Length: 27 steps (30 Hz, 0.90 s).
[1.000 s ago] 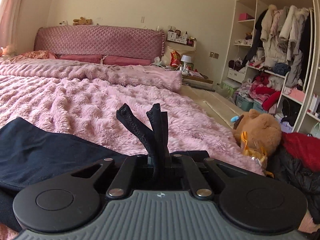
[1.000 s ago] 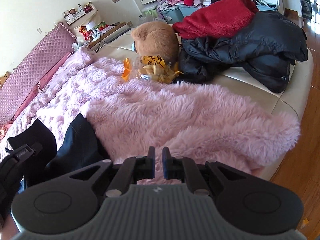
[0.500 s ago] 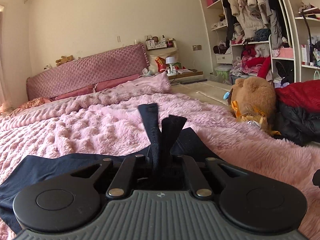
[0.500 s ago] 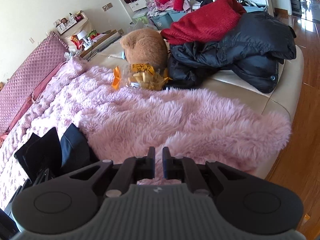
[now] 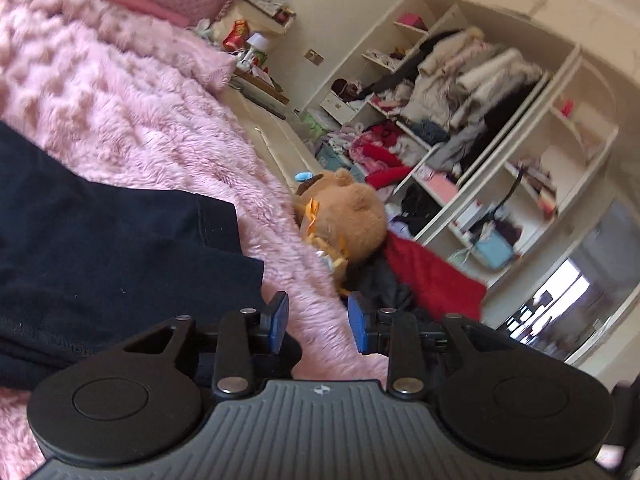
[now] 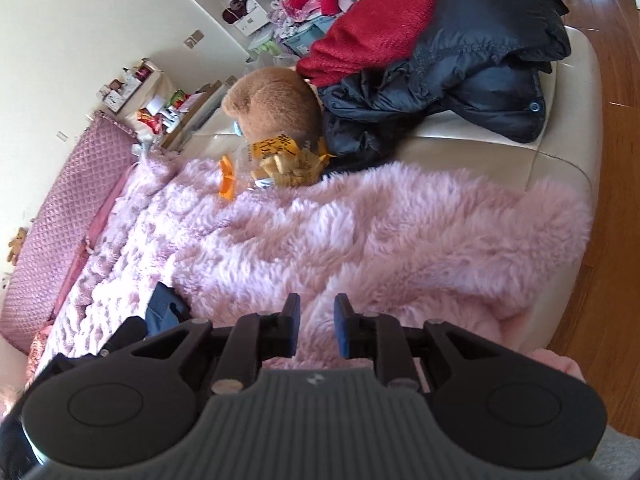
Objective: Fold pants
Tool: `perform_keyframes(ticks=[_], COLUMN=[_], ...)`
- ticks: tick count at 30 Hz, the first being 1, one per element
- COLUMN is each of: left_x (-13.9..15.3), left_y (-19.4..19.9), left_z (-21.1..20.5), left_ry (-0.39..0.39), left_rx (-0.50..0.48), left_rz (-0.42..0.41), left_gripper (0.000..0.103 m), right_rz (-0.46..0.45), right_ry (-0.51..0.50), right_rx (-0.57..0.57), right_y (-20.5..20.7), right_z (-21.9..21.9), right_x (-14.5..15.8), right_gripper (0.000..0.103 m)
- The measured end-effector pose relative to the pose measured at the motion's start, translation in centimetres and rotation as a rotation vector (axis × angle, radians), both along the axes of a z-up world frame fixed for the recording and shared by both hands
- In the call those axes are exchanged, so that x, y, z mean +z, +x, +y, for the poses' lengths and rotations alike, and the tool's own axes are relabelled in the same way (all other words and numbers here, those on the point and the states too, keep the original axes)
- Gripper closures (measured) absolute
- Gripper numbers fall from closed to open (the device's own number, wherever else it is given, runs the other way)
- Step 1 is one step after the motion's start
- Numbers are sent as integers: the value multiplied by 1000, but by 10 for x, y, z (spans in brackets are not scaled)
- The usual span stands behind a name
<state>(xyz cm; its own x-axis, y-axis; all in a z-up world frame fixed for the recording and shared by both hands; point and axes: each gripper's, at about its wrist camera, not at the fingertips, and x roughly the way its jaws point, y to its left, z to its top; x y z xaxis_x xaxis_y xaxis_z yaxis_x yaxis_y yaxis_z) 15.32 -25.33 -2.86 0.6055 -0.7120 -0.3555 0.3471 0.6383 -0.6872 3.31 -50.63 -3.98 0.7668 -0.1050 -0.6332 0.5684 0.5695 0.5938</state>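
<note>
Dark navy pants (image 5: 112, 248) lie spread on the fluffy pink blanket (image 5: 132, 112), filling the left of the left wrist view. My left gripper (image 5: 318, 320) hangs just right of their edge, its jaws opening, with only pink blanket showing between the blue pads. In the right wrist view a small corner of the pants (image 6: 162, 312) shows at the lower left. My right gripper (image 6: 318, 320) sits over the pink blanket (image 6: 360, 240) to the right of that corner, its jaws opening a little, nothing between them.
A brown plush bear (image 5: 348, 212) with yellow wrappers lies at the blanket's edge. Beside it a red garment (image 6: 372, 28) and a black jacket (image 6: 472, 64) are piled on the cream mattress (image 6: 520, 160). An open wardrobe (image 5: 472, 104) stands beyond. Wooden floor (image 6: 612, 100) lies to the right.
My left gripper let go of the pants fabric it pinched, and its jaws spread apart. It rolled and swung right. The right gripper's jaws parted slightly and it rolled a little.
</note>
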Motion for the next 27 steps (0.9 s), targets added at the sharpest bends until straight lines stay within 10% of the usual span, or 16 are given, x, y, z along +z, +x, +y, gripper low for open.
perform_keyframes(ticks=[5,13,27], left_x=[13,18,3], left_y=[18,14,22], left_z=[89,248,300], left_ry=[-158,14,158], left_rx=[126,499,475], left_rz=[92,87,111], left_gripper=[63,58,58], right_rz=[-230,-347,-290], right_ry=[256,433,565], right_rx=[58,183,246], right_y=[2,40,110], right_z=[-5,23,23], right_x=[-16,-35,-73], right_gripper=[88,86,74])
